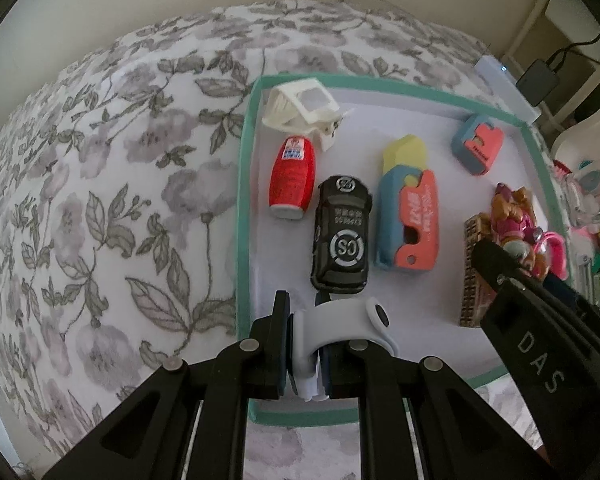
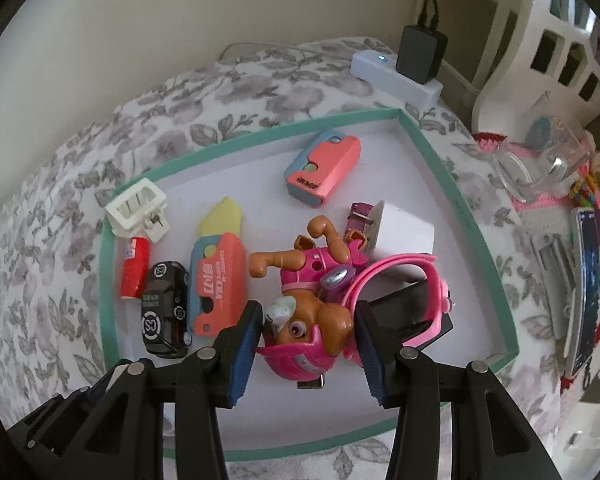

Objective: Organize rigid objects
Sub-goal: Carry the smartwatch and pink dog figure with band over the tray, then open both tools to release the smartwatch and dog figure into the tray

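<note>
Left wrist view is showing the left tongs (image 1: pixel 306 354) pinching a pale grey curved plastic piece (image 1: pixel 340 320) narrowly, just over the near edge of the shallow white tray with a teal rim (image 1: pixel 242 200). Right tongs (image 2: pixel 308 350) are gripping a brown-and-pink plastic puppy figure (image 2: pixel 312 312) above that tray's middle, right of the black toy car (image 2: pixel 164 312) lying inside.

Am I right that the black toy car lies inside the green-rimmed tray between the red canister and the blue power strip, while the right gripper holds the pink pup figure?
Not quite: the left wrist view shows the black toy car between the red canister and the coral and blue case. The rest stands: green-rimmed tray, pink pup figure in the right gripper.
</note>
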Motion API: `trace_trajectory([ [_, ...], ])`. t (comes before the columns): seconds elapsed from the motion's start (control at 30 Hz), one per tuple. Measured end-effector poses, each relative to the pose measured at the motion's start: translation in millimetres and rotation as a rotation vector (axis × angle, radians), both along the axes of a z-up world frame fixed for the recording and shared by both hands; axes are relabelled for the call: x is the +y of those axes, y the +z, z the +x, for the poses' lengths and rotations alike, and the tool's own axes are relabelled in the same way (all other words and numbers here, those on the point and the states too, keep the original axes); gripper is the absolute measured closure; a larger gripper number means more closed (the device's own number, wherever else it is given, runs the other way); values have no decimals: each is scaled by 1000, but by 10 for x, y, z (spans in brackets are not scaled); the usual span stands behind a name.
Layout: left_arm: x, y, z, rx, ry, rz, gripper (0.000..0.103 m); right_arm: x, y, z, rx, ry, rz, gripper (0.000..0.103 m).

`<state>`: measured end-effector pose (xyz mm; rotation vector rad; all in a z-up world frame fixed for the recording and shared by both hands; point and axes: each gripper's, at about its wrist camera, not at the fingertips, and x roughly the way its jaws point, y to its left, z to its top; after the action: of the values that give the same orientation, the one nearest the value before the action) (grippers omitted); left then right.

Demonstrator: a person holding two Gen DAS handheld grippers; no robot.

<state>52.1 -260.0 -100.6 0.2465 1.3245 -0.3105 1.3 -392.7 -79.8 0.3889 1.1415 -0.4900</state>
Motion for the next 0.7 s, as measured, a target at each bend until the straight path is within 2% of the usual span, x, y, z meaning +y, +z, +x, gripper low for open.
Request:
trace_trajectory([
  [0.2,42,-128,23,21,8,30,89,49,-28,24,11,17,-21,53],
  [0.53,33,-185,54,27,17,26,88,50,22,17,-8,17,-6,52],
  [0.63,29,-156,53,23,13,8,79,54,70,15,-24,17,-12,52],
  [0.7,10,-99,53,20,11,-4,67,67,112,16,-35,18,-21,52],
])
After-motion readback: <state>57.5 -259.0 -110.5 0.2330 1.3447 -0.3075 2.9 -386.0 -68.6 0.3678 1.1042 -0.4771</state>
